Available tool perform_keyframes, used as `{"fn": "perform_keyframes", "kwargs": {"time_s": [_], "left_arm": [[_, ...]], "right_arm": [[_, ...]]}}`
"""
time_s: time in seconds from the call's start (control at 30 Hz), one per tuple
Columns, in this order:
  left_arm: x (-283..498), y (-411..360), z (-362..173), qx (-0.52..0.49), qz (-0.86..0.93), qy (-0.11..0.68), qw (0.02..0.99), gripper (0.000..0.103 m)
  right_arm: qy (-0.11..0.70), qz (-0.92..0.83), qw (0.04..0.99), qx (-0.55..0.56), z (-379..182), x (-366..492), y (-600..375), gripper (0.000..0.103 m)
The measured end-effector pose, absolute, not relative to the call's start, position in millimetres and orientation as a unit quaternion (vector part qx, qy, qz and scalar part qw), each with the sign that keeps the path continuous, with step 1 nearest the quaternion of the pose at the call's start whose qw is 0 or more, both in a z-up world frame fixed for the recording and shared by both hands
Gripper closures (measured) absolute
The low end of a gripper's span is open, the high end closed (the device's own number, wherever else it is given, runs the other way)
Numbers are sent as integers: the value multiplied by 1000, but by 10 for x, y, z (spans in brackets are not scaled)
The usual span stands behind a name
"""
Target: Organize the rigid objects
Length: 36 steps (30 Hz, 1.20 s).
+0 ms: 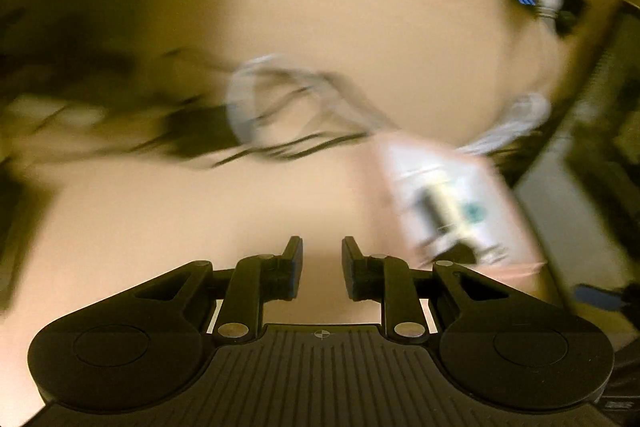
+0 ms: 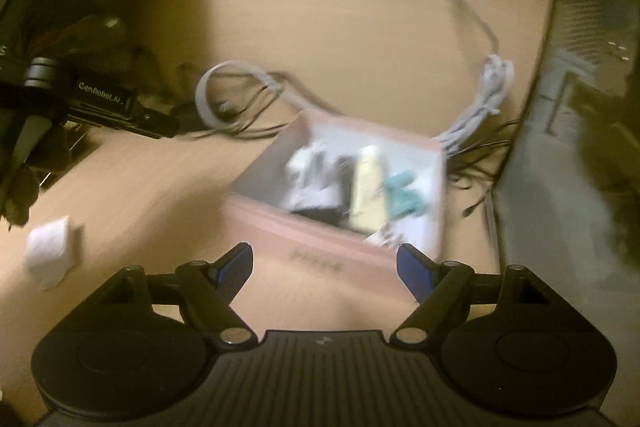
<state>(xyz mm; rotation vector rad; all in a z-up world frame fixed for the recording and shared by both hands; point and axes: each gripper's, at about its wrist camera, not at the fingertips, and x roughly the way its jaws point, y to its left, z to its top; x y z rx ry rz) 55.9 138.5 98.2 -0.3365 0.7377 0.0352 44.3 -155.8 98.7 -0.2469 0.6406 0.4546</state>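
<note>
- The pink box [image 2: 340, 187] lies on the tabletop [image 2: 360, 27] just ahead of the right gripper [image 2: 326, 267], a little toward its right jaw; its near wall is close to the fingertips.
- The right jaws stand wide open and hold nothing.
- The box sits askew, its long axis running from near-left to far-right of these jaws. Inside, a cream tube [image 2: 366, 187], a teal item [image 2: 404, 195] and white and black pieces lie blurred.
- The left gripper [image 1: 322, 267] has the box [image 1: 452, 203] ahead and to its right, farther off. Its jaws are narrowly parted, with nothing between them.
- I judge the right hand is nearer to the box.
</note>
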Motion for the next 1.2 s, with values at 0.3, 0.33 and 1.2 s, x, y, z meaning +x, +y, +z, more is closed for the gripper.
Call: {"fn": "perform_keyframes", "kwargs": {"time_s": [0.3, 0.33, 1.2], "left_arm": [[-632, 2411, 692, -276, 197, 351, 873, 80], [-733, 2486, 699, -286, 210, 344, 869, 80], [-1205, 2329, 853, -220, 120, 364, 897, 79]], "right_arm": [[319, 322, 874, -173, 792, 16, -893, 22], [322, 335, 869, -171, 783, -1, -790, 22], [366, 414, 811, -192, 328, -16, 1044, 34]]}}
